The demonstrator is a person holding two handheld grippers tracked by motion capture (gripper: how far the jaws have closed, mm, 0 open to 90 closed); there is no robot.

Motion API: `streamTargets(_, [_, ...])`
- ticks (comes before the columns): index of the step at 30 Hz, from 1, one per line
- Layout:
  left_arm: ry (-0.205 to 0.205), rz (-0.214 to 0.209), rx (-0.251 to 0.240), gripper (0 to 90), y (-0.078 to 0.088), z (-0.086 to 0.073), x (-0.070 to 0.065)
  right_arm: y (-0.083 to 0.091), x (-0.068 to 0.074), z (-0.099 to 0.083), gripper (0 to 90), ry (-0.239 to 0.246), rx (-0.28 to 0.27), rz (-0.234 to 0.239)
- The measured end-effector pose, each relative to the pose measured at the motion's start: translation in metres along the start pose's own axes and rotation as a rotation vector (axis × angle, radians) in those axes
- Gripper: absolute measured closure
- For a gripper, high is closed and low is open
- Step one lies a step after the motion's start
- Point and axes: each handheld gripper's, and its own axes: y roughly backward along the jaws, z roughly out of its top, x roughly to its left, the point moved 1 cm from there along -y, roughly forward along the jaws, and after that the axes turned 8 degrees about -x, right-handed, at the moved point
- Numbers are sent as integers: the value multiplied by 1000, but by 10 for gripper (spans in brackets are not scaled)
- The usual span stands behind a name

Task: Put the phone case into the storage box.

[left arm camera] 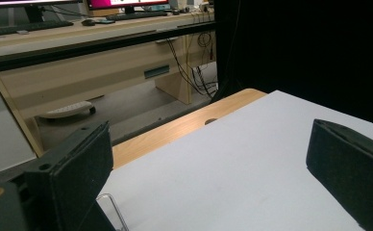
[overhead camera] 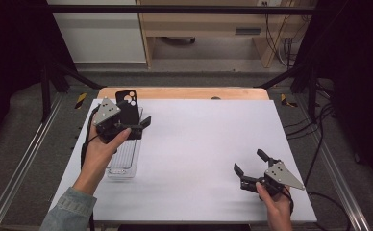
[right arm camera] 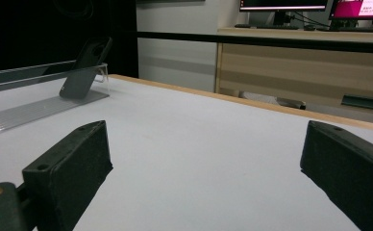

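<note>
black phone case (overhead camera: 128, 107) leans at the far end of the clear ribbed plastic tray (overhead camera: 123, 161), far-left on the bench. likely light, stiff, slick: grip its long edges. left gripper (overhead camera: 137, 124) beside it and right gripper (overhead camera: 248, 165) both gape wide, empty.

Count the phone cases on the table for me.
1. A black phone case leans in the far end of the clear tray at the table's left, by the left gripper. The hand may hide others.

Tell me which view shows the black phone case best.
Right gripper view: the black phone case shows unobstructed, leaning on the clear ribbed tray. High view has it partly behind the left gripper. Left gripper view catches a tray corner.
</note>
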Motion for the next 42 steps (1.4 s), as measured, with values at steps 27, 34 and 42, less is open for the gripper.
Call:
streamTargets(27, [9, 25, -41, 18, 30, 8, 11, 0, 0, 0, 43, 3, 2, 1])
streamTargets(34, [9, 39, -56, 18, 39, 12, 16, 0, 0, 0, 39, -4, 4, 2])
streamTargets(42, [15, 49, -65, 18, 46, 13, 20, 0, 0, -1, 39, -5, 3, 2])
